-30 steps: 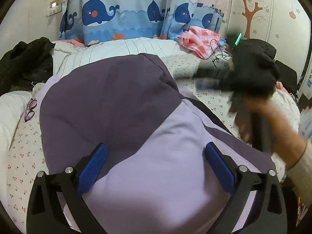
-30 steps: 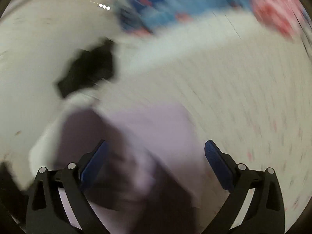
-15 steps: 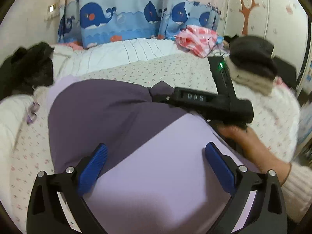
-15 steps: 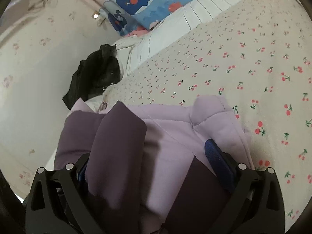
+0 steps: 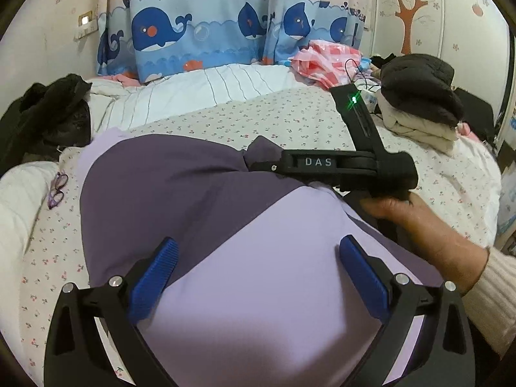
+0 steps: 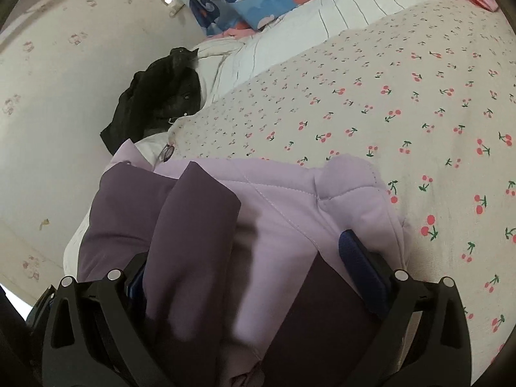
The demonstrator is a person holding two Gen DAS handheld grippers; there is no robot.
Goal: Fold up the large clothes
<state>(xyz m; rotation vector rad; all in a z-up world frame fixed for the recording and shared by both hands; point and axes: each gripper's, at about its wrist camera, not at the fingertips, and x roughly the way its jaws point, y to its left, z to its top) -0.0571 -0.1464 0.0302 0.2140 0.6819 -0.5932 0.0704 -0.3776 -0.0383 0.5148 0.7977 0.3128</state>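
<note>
A padded jacket (image 5: 193, 193), dark purple and pale lilac, lies bunched on the cherry-print bed sheet (image 6: 403, 96). My left gripper (image 5: 258, 271) hovers open over its lilac panel, with nothing pinched between the blue pads. A hand (image 5: 419, 225) holds my right gripper (image 5: 259, 163) at the jacket's far right edge, where a dark purple fold rises against its tip. In the right wrist view the right gripper (image 6: 245, 271) has its fingers wide apart. The jacket (image 6: 290, 200) fills the gap between them, and a dark fold drapes over the left finger.
A black garment (image 5: 48, 113) lies at the bed's left, with glasses (image 5: 56, 190) beside the jacket. A stack of folded clothes (image 5: 419, 103) sits at the right, a pink checked cloth (image 5: 325, 61) behind it. A striped white quilt (image 5: 193, 93) and whale curtain (image 5: 193, 32) line the back.
The right gripper swung in from the right and came to rest at the jacket's far edge, with fabric between its fingers. The left gripper stayed open over the lilac panel.
</note>
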